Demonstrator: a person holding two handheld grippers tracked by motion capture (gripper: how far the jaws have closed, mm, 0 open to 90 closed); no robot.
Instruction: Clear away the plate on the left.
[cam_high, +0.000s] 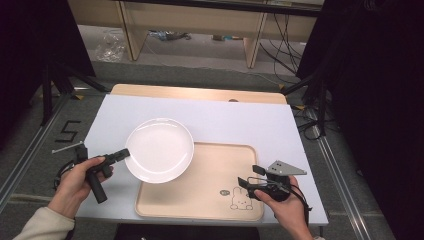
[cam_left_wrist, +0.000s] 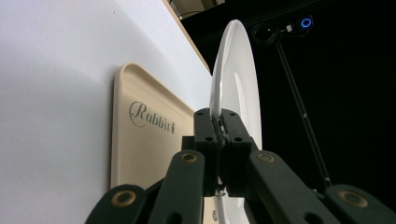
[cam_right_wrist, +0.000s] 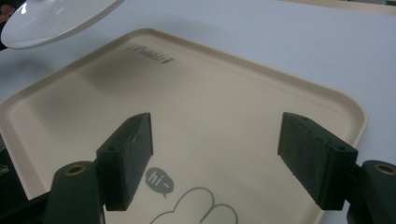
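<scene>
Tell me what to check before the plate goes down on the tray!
1. Grip on the plate: the left hand-held gripper is shut on the rim of the white plate. Ok.
2. Plate lifted: in the right gripper view it hangs above the tray, casting a shadow there. Ok.
3. Landing spot: the beige tray has a bare floor, just printed drawings. Ok.
4. Other hand out of the way: the right hand-held gripper is open, low over the tray's near end. Not ok, it may crowd the plate.
5. Plate level: it looks slightly tilted. Cannot tell how much.
</scene>
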